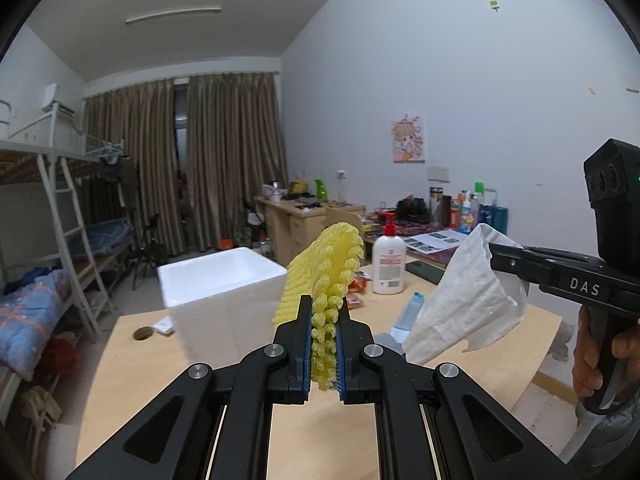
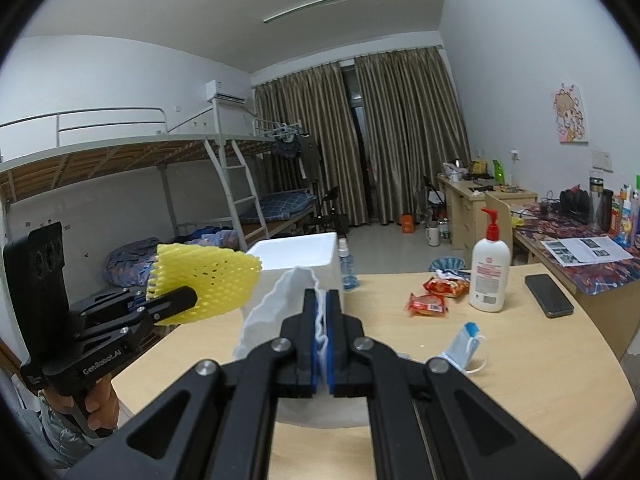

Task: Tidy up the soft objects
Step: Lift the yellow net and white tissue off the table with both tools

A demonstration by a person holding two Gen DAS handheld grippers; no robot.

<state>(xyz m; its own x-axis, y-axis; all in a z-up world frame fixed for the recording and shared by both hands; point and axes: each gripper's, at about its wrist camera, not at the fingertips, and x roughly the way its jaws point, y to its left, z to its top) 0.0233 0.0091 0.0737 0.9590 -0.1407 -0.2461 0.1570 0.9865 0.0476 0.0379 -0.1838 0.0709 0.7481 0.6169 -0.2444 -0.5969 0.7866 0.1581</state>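
Table of pale wood — bunk bed behind.

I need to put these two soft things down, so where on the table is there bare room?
Bare wood lies near the table edge below the face mask, and at the left end in front of the foam box. It is crowded around the lotion bottle: snack packets to its left, the phone to its right.

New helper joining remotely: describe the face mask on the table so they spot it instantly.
Start at the wooden table and find the white lotion bottle with the red pump. Nearer the camera lies the face mask, folded, pale blue with white ear loops. The red snack packets nearby are glossy; the mask is soft cloth.
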